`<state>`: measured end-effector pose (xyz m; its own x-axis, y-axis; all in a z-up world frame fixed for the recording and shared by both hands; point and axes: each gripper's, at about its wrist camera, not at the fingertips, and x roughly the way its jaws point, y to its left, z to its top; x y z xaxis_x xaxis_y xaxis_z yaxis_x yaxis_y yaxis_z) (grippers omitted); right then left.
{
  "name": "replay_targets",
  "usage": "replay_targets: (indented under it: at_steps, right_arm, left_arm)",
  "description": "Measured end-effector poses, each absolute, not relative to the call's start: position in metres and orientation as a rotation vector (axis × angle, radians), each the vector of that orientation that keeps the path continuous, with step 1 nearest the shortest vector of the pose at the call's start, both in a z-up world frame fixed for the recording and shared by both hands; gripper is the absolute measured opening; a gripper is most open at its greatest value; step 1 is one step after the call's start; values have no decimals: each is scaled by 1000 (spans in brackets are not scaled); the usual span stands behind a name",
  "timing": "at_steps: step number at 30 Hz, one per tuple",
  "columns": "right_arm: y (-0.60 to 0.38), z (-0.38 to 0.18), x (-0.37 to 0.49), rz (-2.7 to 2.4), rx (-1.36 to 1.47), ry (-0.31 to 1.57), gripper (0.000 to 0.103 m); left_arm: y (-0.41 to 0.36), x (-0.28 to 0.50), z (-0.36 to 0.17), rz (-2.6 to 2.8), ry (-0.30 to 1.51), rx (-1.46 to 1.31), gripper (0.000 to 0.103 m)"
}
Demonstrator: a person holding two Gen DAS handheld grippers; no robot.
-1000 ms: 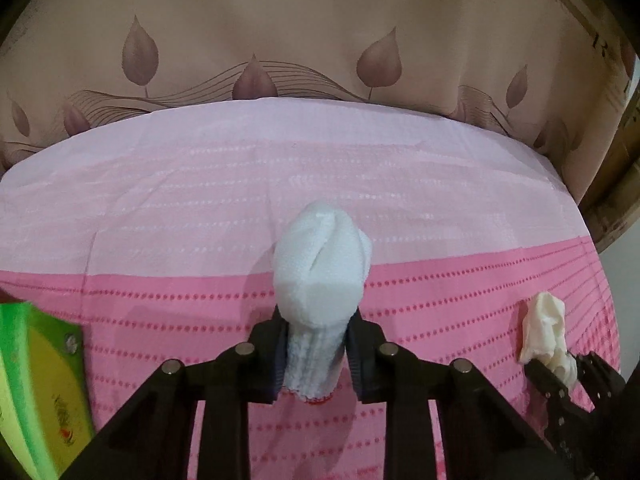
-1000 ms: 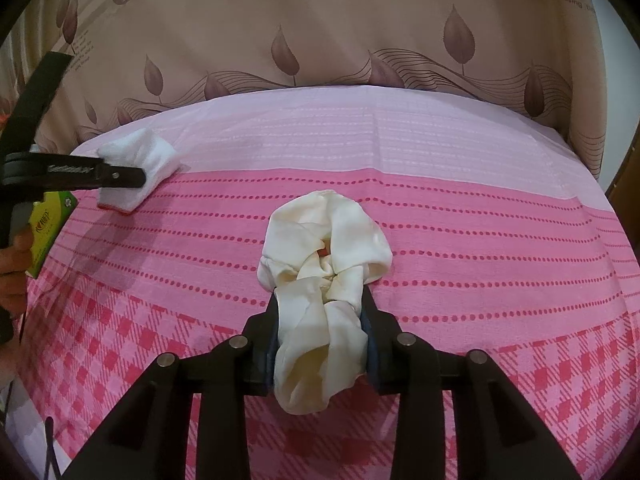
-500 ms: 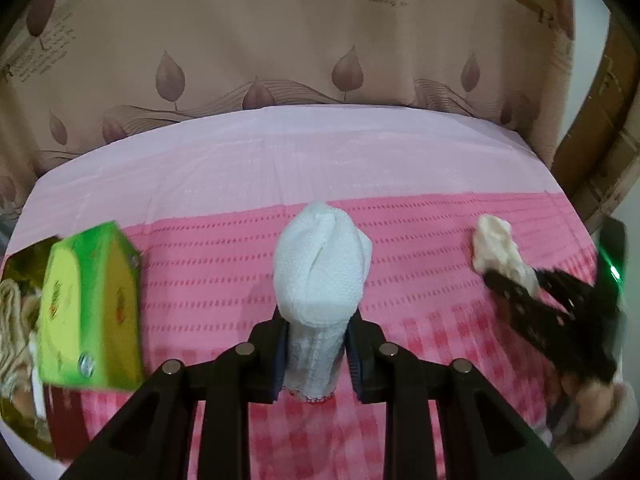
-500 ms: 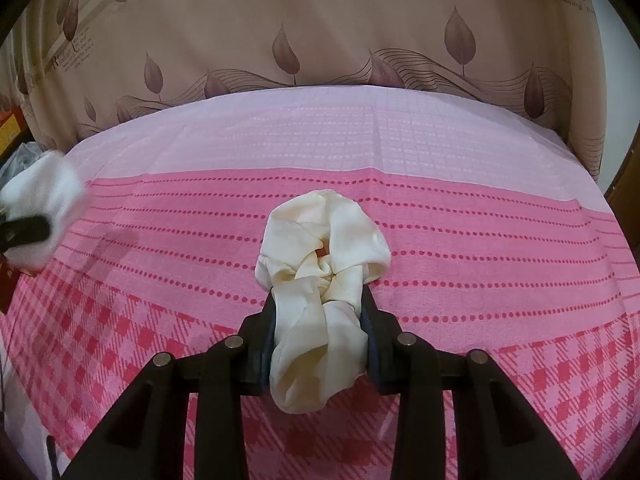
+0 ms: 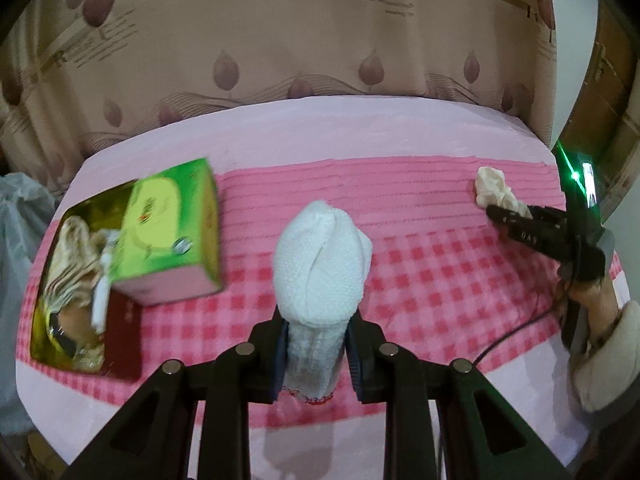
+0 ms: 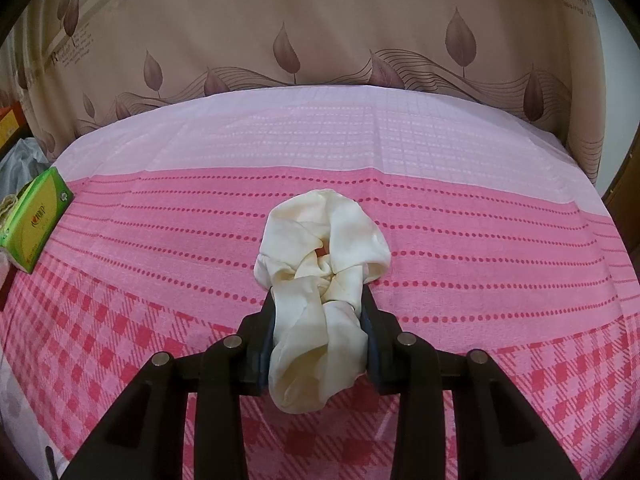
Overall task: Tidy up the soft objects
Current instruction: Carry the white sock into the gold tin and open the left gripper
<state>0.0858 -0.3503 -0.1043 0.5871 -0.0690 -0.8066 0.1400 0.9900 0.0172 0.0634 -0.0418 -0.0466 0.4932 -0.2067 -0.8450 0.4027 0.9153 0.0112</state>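
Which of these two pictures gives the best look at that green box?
The left wrist view. There the green box is large and stands open at the left, with soft things packed inside, though slightly blurred. The right wrist view shows only its lid squeezed against the left edge, small and partly cut off.

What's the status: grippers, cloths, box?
Left gripper shut on white cloth. Right gripper shut on cream cloth. Green box lies open at left on pink bedsheet, soft items inside. Nothing between cloths and box.
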Motion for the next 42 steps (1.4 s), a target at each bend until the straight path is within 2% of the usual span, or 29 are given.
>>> replay_targets:
  at_steps: [18, 31, 42]
  right_arm:
    - [-350, -105, 85, -122, 76, 936, 34]
    - [-350, -105, 85, -129, 62, 938, 34]
    - [-350, -105, 85, -130, 60, 938, 34]
  left_arm:
    - [79, 75, -35, -135, 952, 152, 25]
    - [148, 131, -37, -12, 957, 66, 25]
    - [166, 188, -46, 0, 983, 46, 25]
